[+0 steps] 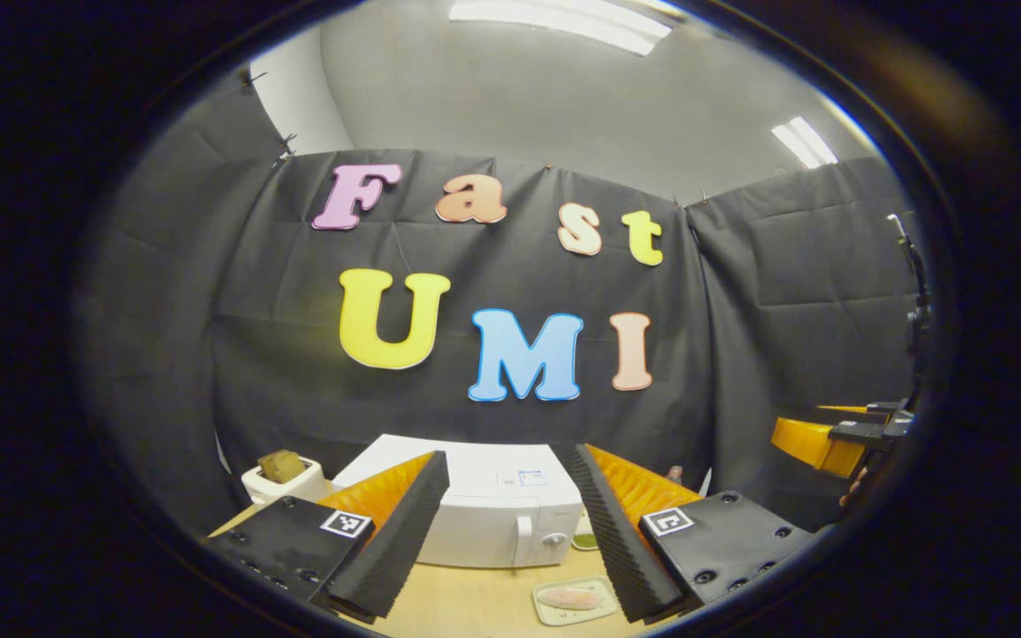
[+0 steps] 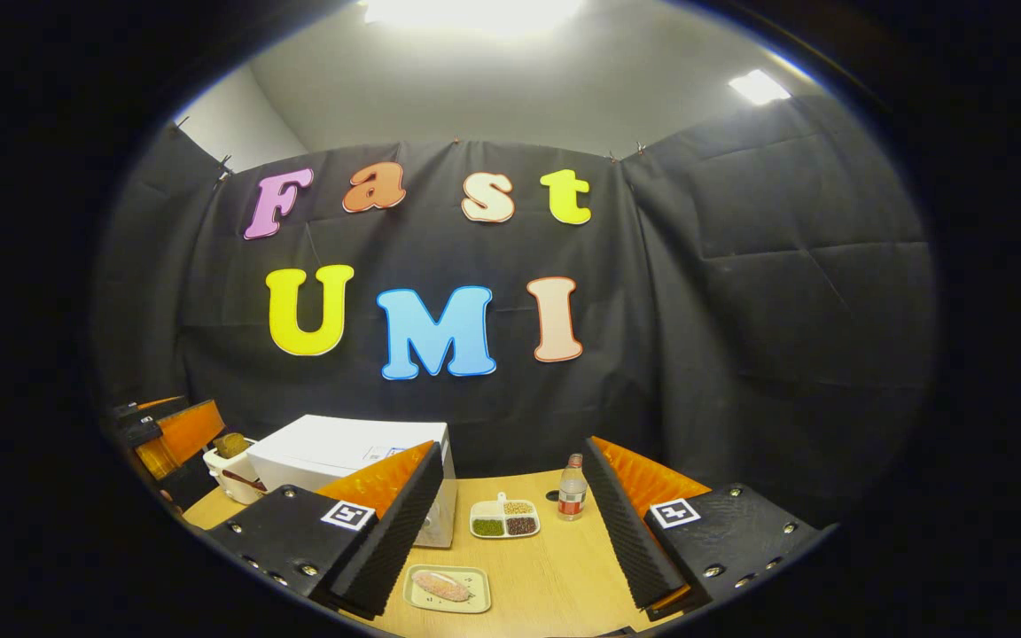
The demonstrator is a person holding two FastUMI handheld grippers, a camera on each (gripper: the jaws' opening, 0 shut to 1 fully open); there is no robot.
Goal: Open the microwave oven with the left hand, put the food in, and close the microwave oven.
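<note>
Toaster [image 1: 284,478] left of microwave [image 1: 493,518], door closed. Left tool [image 1: 510,554] spread, empty, hovering in front of microwave – opening step not begun. Food on tray [image 2: 447,587] on table [image 2: 546,567] right of microwave; right tool [image 2: 515,540] spread, empty. Next: left tool to door handle [image 1: 524,539], pull.

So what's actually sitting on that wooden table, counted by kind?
Microwave oven: 1
Toaster with bread in it: 1
Tray of food: 1
Divided dish of grains: 1
Bottle: 1
Total: 5
</note>
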